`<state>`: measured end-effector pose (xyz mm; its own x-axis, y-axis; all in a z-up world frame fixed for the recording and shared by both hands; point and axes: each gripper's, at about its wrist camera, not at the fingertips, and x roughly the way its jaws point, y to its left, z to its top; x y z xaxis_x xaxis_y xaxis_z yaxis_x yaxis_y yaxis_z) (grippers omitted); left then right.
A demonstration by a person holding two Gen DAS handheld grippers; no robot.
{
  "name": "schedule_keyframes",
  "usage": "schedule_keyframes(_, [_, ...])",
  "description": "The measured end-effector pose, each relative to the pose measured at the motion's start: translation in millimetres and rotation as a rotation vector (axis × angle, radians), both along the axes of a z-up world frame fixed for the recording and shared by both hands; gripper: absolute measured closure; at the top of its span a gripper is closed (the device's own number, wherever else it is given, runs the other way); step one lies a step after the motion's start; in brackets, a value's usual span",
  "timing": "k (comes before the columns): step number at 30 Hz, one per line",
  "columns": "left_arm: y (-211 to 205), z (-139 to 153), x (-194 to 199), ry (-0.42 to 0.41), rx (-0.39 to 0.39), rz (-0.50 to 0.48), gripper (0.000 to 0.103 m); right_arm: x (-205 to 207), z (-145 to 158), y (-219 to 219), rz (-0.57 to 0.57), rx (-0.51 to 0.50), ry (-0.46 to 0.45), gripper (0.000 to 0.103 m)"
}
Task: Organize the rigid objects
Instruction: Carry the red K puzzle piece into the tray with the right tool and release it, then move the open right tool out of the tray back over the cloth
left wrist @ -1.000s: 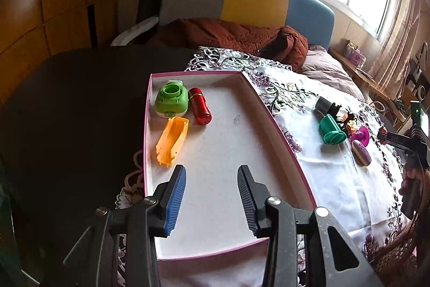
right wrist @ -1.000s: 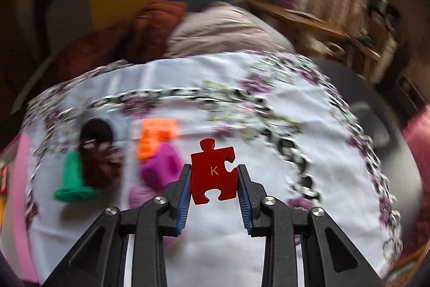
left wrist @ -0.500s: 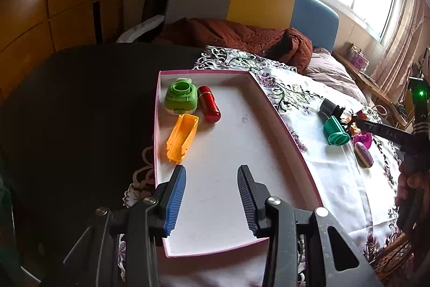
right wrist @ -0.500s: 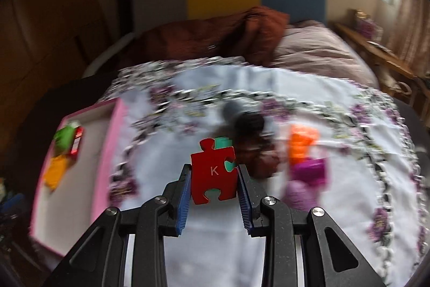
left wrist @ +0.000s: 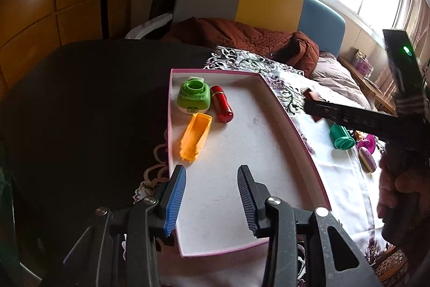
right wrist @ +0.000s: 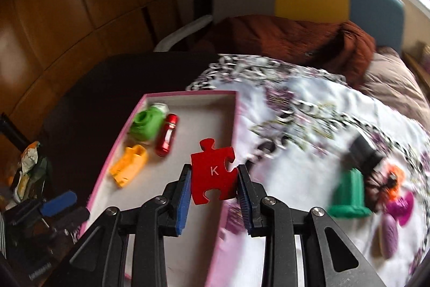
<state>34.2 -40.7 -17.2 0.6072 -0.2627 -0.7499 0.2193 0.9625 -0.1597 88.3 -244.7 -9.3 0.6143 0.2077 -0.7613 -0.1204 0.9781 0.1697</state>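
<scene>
Above the near right rim of the pink-edged tray [right wrist: 231, 123], the right gripper [right wrist: 214, 190] is pinching a red puzzle piece [right wrist: 213, 172] marked K between its blue-padded fingers [right wrist: 183, 202], holding it upright over the tray's edge. Inside the tray, at its far left corner, a green capped container [left wrist: 193, 96], a red cylinder [left wrist: 222, 107] and an orange open shell [left wrist: 195, 137] are lying close together. The left gripper [left wrist: 211, 195] is hanging over the tray's near end with its fingers [left wrist: 175, 198] spread and gripping nothing. On the flowered white cloth [right wrist: 303, 152] covering the desk to the right of the tray, a green flanged tube [right wrist: 349, 195], a black cylinder [right wrist: 362, 152], a magenta piece [right wrist: 403, 206] and a purple oval [right wrist: 388, 236] are sitting near one another, well apart from the tray. The right wrist view is blurring at its edges.
</scene>
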Motion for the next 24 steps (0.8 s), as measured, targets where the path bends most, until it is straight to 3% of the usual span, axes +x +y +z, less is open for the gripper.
schedule_keyframes(9, [18,-5,2,0.015,-0.01,0.04,0.063,52,-15,41,0.058,-0.049,0.057,0.071])
schedule_keyframes(17, [22,-9,1,0.031,-0.006,0.054,0.063,102,-51,55,0.041,-0.095,0.148,0.07])
schedule_keyframes(24, [24,-10,0,0.031,-0.003,0.059,0.063,92,-53,49,0.031,-0.079,0.133,0.065])
